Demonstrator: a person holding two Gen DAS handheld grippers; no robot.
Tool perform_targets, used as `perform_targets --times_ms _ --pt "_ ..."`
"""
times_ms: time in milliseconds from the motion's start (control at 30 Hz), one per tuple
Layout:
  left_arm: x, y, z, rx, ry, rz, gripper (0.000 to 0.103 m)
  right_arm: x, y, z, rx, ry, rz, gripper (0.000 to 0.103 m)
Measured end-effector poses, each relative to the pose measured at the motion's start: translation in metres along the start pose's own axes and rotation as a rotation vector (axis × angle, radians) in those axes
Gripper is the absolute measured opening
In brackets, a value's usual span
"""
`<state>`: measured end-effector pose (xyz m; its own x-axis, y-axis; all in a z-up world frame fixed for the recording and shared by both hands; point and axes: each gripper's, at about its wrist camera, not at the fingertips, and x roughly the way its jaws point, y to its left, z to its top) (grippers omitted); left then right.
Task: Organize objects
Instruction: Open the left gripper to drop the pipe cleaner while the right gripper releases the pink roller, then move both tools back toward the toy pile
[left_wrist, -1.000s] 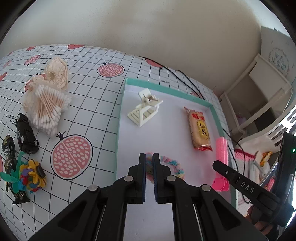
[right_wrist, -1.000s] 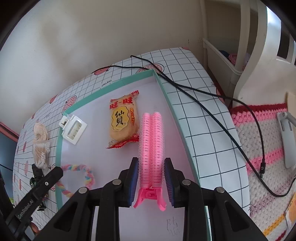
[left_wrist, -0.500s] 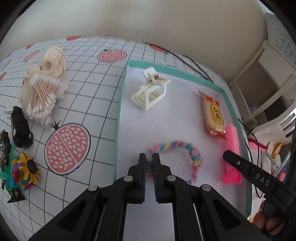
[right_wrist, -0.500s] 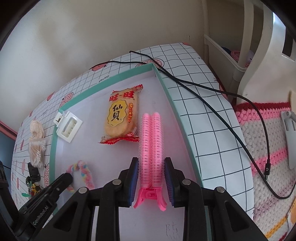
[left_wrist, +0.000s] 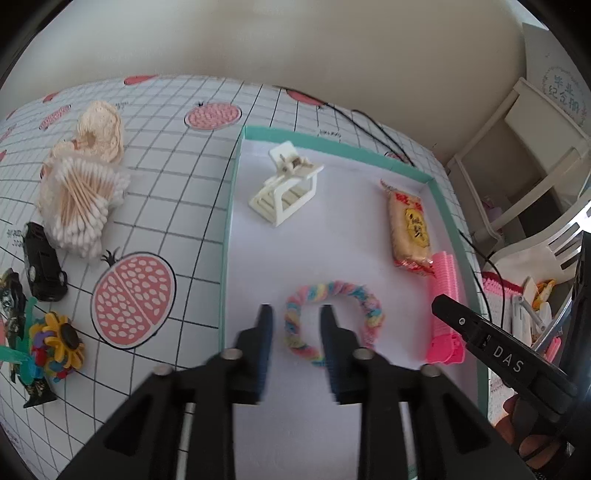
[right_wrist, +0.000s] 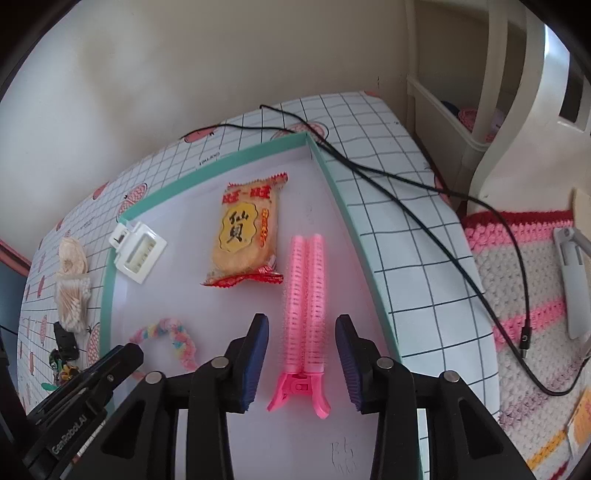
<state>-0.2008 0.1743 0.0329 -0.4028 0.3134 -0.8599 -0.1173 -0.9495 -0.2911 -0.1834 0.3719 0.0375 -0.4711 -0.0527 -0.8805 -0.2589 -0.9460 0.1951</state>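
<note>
Left gripper (left_wrist: 295, 320): jaws parted, empty, straddling one end of the pastel braided ring (left_wrist: 334, 321). Right gripper (right_wrist: 302, 338): jaws spread wide, released, flanking the pink hair clip (right_wrist: 304, 310) without touching.

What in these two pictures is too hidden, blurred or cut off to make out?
- Left wrist view: the left tongs are motion-blurred; contact with the pastel rope ring is unclear.
- Left wrist view: the pink hair clip is partly covered by the right tongs' arm.
- Right wrist view: the toys at the left edge are tiny and half hidden by the other tongs.
- Right wrist view: the scribble on the tray floor is illegible.
</note>
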Motion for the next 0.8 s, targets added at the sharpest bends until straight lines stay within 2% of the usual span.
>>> perform_targets --times_ms 233,300,400,467,667,733,800 --pt "-0.025 0.0 0.01 0.014 -0.062 0.004 0.033 -0.023 0.009 0.006 -0.011 -0.05 0.022 0.041" --pt "-0.032 0.002 0.014 0.016 -0.085 0.018 0.048 -0.028 0.012 0.008 -0.012 -0.062 0.033 0.041" --pt "-0.039 0.008 0.016 0.016 -0.104 0.032 0.06 -0.03 0.018 0.007 -0.025 -0.07 0.026 0.041" --pt "-0.041 0.011 0.017 0.014 -0.123 0.06 0.066 -0.029 0.021 0.006 -0.033 -0.071 0.023 0.045" --pt "-0.045 0.026 0.019 -0.009 -0.164 0.097 0.093 -0.026 0.027 0.005 -0.055 -0.084 0.02 0.061" --pt "-0.044 0.029 0.021 -0.013 -0.174 0.108 0.097 -0.026 0.029 0.005 -0.064 -0.093 0.013 0.07" --pt "-0.044 0.032 0.023 -0.02 -0.18 0.117 0.101 -0.026 0.031 0.004 -0.071 -0.096 0.008 0.073"
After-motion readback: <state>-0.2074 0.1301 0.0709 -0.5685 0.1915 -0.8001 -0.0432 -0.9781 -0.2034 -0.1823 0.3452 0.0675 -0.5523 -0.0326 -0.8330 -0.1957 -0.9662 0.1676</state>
